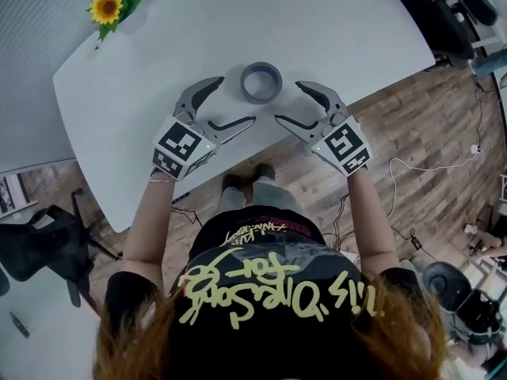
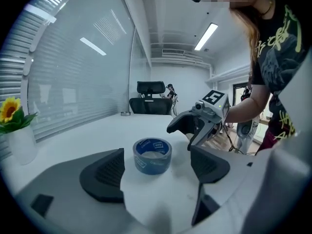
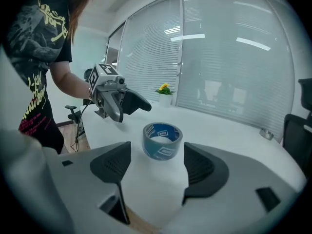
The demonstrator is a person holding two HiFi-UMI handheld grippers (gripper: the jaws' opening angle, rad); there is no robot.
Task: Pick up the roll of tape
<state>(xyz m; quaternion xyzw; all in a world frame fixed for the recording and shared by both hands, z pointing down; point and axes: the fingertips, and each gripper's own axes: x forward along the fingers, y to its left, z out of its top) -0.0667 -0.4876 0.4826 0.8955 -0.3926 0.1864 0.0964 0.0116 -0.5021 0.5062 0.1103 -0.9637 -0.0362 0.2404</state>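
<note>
While both the left gripper [image 1: 234, 101] and right gripper [image 1: 290, 102] hold their fingers wide apart and empty, one should straddle the roll of tape [image 1: 261, 81] squarely before closing.

The black T-shirt [image 1: 261, 291] bears yellow script lettering, seen upside down and not legible. White labels ring the blue roll of tape [image 2: 152, 156]; their print is too small to read.
</note>
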